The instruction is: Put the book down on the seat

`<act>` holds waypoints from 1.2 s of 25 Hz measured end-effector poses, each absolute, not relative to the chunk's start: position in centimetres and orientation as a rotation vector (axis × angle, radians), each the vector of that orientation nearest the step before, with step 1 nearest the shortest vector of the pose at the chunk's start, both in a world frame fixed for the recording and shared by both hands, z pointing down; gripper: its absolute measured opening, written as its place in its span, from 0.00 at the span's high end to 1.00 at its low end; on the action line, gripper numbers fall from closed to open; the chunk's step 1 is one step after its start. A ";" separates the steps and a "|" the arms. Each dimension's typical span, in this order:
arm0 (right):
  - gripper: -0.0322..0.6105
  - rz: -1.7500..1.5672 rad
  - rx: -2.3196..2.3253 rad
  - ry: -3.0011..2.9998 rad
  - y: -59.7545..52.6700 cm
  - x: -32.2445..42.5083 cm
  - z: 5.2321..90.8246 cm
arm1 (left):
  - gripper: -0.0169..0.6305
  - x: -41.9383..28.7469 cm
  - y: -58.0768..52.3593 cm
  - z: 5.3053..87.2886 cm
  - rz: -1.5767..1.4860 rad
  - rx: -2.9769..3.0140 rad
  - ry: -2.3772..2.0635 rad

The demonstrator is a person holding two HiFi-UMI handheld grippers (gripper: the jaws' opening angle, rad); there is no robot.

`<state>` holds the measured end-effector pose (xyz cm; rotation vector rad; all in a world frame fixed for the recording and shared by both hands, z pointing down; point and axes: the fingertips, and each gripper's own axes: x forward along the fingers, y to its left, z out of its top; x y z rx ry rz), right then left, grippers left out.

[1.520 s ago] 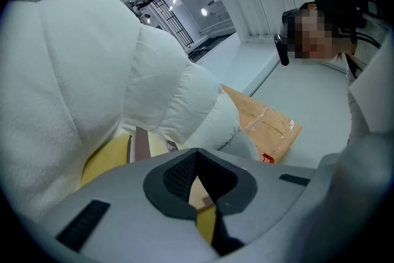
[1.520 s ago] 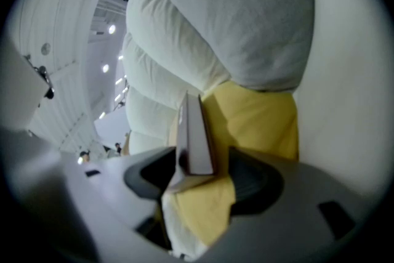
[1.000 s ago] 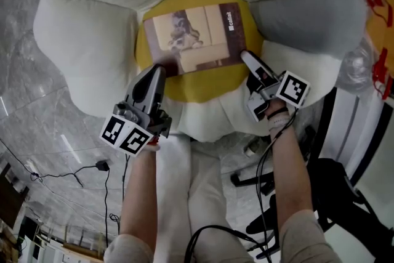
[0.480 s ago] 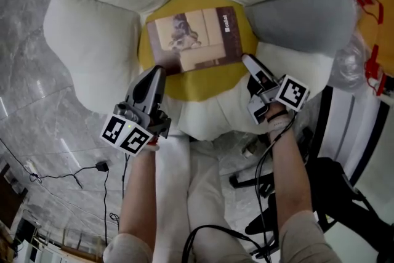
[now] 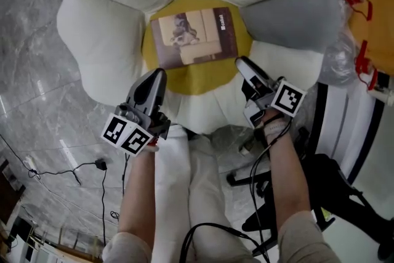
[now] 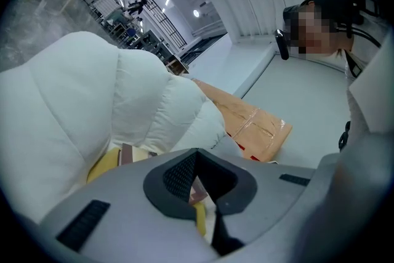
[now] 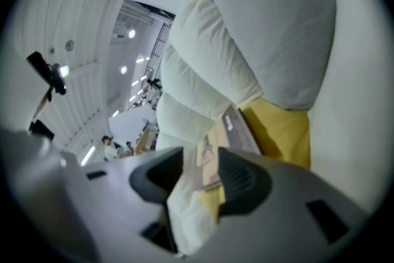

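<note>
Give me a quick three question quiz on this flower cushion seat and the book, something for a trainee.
1. True or false: the book lies flat on the yellow centre of the seat.
2. How many of the seat's petals are grey: A none, B one, C three?
3. Fill in: the book's cover faces ___.
Key: 1 true. 2 B, the grey petal to the book's right in the head view. 3 up.

The book (image 5: 194,39), a thin beige paperback with a dark brown spine strip, lies flat, cover up and slightly skewed, on the yellow centre of the seat (image 5: 98,34), a white-petalled flower cushion.
</note>
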<state>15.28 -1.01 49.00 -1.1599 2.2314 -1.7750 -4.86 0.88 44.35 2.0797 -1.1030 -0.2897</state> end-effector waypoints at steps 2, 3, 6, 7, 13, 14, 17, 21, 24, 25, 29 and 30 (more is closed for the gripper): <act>0.70 -1.759 -1.148 2.255 -0.6 15.0 47.7 | 0.94 -4.8 1.2 43.4 -0.287 2.091 -1.101; 0.71 -1.759 -1.141 2.268 -0.4 14.8 47.2 | 0.94 -4.8 1.3 42.9 -0.289 2.095 -1.102; 0.80 -1.768 -1.130 2.303 0.2 14.3 45.8 | 0.94 -4.8 1.5 41.5 -0.301 2.101 -1.110; 0.83 -1.766 -1.129 2.318 0.3 14.2 45.4 | 0.94 -4.7 1.5 41.1 -0.306 2.101 -1.114; 0.90 -1.716 -1.099 2.382 1.2 13.6 41.5 | 0.94 -3.8 2.4 38.3 -0.326 2.100 -1.116; 0.91 -1.708 -1.104 2.380 1.3 13.5 40.9 | 0.94 -3.7 2.6 37.9 -0.328 2.098 -1.114; 0.92 -1.684 -1.111 2.376 1.7 13.1 39.2 | 0.94 -3.1 3.3 36.6 -0.334 2.095 -1.109; 0.92 -1.674 -1.094 2.373 2.6 12.3 37.1 | 0.94 -2.6 4.1 35.1 -0.315 2.105 -1.085; 0.93 -1.698 -1.071 2.399 3.3 11.5 35.3 | 0.94 -2.7 4.2 33.3 -0.313 2.103 -1.070; 0.93 -1.699 -1.067 2.409 3.4 11.3 34.5 | 0.94 -2.8 4.1 32.7 -0.310 2.106 -1.062; 0.93 -1.667 -1.044 2.435 3.5 10.9 31.4 | 0.94 -2.8 3.8 30.2 -0.296 2.141 -1.034; 0.93 -1.658 -1.036 2.443 3.6 10.8 30.6 | 0.94 -2.7 3.7 29.6 -0.294 2.151 -1.031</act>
